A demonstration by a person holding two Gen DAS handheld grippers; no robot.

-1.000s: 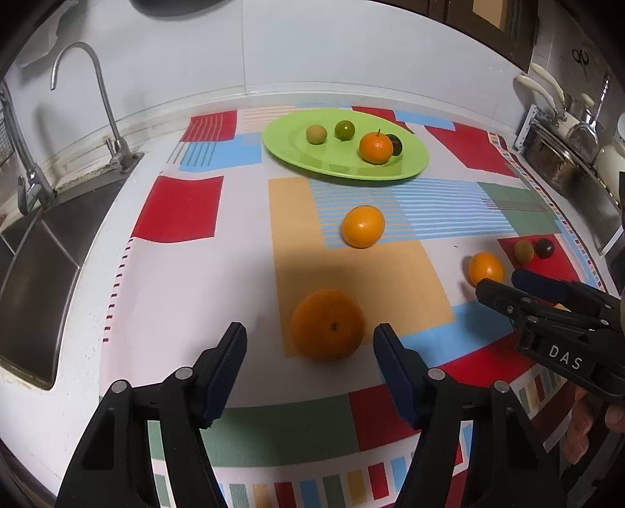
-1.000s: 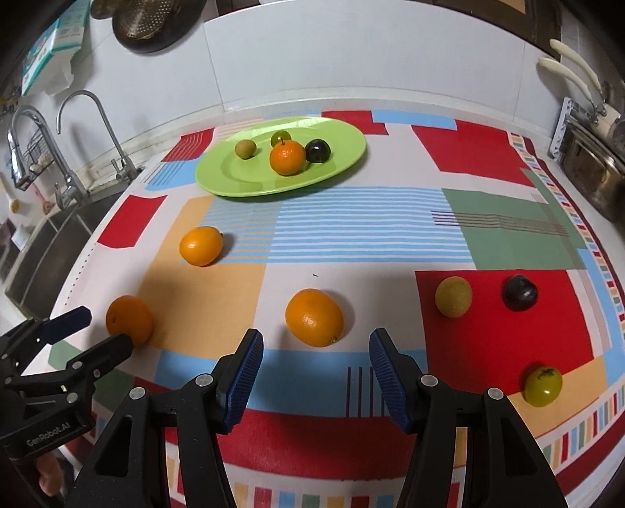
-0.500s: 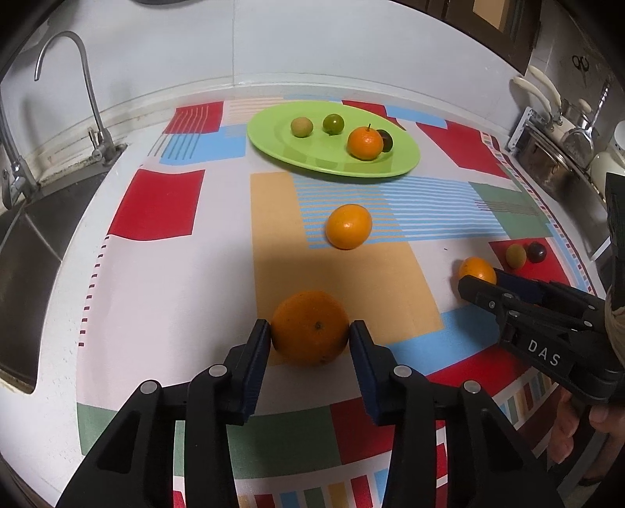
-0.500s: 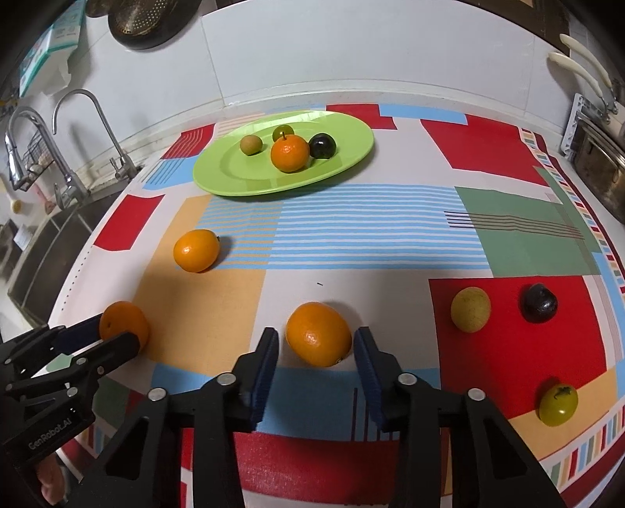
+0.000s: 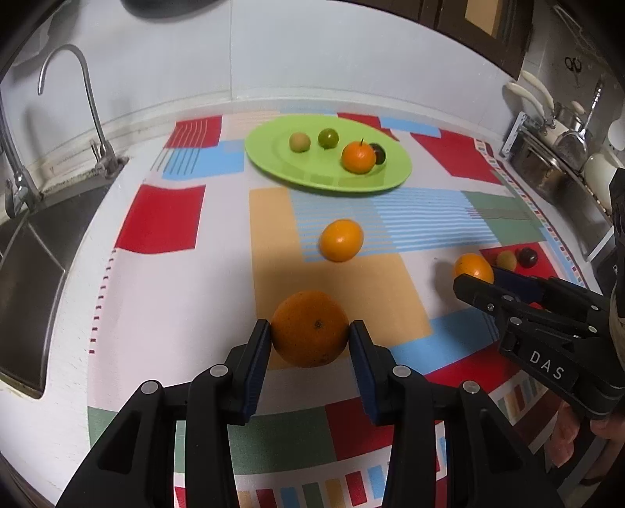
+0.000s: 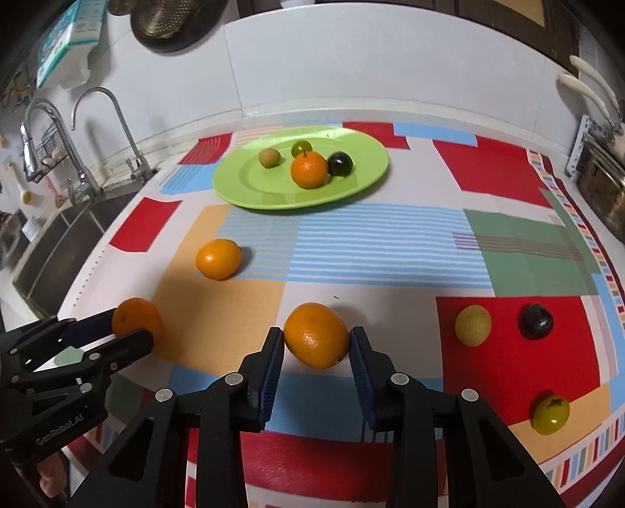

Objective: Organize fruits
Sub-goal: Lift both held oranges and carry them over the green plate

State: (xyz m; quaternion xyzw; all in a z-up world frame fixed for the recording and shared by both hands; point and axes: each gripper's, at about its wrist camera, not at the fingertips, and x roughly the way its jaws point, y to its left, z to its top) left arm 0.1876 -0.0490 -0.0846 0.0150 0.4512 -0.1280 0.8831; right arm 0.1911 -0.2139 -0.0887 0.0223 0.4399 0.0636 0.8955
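You are facing a tabletop (image 6: 508, 250) covered by a cloth of red, blue, green and orange blocks and stripes, backed by a plain white wall (image 6: 351, 58). To your left sits a steel sink (image 5: 27, 265) with curved faucets (image 6: 105, 117); on your right stands a metal rack (image 5: 547, 164) with white-handled utensils. Dark cabinet fronts (image 5: 488, 27) run above the wall.

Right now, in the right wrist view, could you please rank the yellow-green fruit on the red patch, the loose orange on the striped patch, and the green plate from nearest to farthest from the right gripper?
1. Yellow-green fruit, just right of the right gripper.
2. Loose orange, ahead to the left.
3. Green plate, farthest, at the back.
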